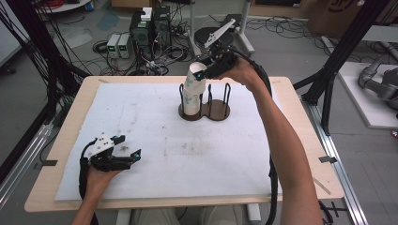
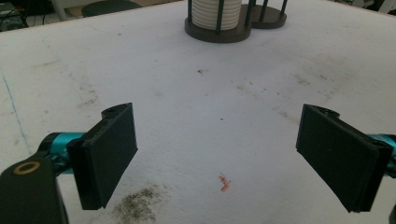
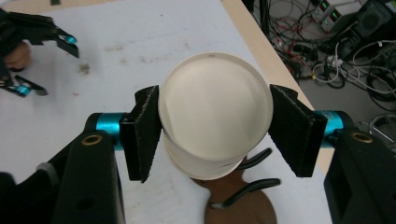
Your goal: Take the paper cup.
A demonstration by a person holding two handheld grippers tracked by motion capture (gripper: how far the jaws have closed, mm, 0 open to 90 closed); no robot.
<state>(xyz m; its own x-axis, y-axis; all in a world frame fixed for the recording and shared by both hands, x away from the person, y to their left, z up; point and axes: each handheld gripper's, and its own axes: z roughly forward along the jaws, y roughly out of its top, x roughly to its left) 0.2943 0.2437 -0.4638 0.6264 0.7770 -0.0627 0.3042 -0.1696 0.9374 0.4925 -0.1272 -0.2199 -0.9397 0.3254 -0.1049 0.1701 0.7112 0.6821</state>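
Right gripper clamps top paper cup, tilted above stack in far rack; cups below may drag up. Left gripper idle, wide.

The white paper cup looks smooth and matt. The dark round wooden stand carries thin glossy black metal rods. The surface's white cover is rough, felt-like and stained, over pale wood.

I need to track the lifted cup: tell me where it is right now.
In the high view the paper cup is clamped in the right gripper, tilted above the stack in the dark holder at the table's far middle.
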